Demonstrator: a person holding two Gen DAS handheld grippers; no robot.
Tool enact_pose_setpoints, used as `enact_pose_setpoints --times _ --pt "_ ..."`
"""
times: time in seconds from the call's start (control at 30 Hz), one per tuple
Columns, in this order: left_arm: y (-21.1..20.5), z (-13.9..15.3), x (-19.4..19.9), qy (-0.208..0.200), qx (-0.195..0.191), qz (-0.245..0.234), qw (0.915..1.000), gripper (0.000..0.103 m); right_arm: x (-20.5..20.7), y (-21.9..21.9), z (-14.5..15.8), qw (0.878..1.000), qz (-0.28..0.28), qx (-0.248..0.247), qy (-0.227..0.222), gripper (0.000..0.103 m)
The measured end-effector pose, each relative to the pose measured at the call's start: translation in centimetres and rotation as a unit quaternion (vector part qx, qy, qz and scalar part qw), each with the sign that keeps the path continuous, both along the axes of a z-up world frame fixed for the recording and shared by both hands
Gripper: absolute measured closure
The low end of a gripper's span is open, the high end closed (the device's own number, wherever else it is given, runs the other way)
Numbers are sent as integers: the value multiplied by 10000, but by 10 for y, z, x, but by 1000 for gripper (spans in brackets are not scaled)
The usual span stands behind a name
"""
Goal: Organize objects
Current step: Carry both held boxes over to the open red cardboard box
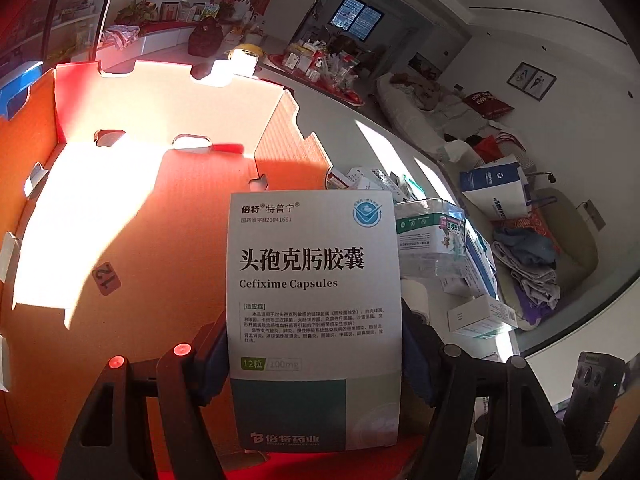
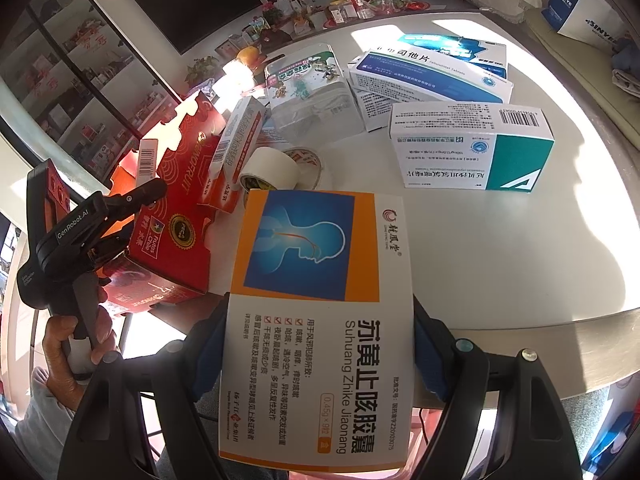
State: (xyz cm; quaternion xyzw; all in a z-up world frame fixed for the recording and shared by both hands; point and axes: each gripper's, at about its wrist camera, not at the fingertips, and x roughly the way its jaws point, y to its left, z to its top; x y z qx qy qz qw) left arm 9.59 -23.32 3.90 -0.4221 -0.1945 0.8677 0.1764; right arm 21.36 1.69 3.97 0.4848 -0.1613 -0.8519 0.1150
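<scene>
My left gripper [image 1: 314, 340] is shut on a white and green Cefixime capsules box [image 1: 314, 280], blue pads [image 1: 214, 344] pressing on both its sides. It hangs over the open red cardboard box [image 1: 132, 208], near the box's right wall. My right gripper [image 2: 318, 344] is shut on an orange and white Suhuang Zhike box [image 2: 316, 320], held above the near edge of the white table [image 2: 500, 260]. In the right wrist view the left gripper's black body [image 2: 80, 232], held by a hand [image 2: 76, 344], reaches over the red box [image 2: 176, 216].
Several medicine boxes lie on the table: a white and teal one [image 2: 472, 148], blue and white ones [image 2: 432, 76], a red and white one [image 2: 236, 148]. A clear plastic container [image 2: 312, 92] and tape rolls [image 2: 272, 172] sit among them. Clutter and bags lie beyond the table [image 1: 500, 196].
</scene>
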Motion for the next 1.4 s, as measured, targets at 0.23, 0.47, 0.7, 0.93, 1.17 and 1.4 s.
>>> enact_pose_setpoints --times 0.23,0.47,0.7,0.93,1.17,1.4 --pt "22 2 12 138 -63 -585 9982 27 0 -1 2 10000 -5 -4 48 24" --pt "30 3 22 227 -104 -994 9947 27 3 -2 5 10000 -41 -6 64 24" --pt "30 3 29 239 -116 -1043 9942 27 3 -4 5 10000 0 -16 67 24" --pt "30 1 30 230 -90 -1041 9943 27 3 -3 4 10000 5 -19 45 24" --pt "25 1 31 218 -83 -1163 9929 26 2 -3 2 10000 3 -30 29 24" --pt "6 3 33 185 -140 -1282 9915 26 2 -5 1 10000 49 -19 25 24"
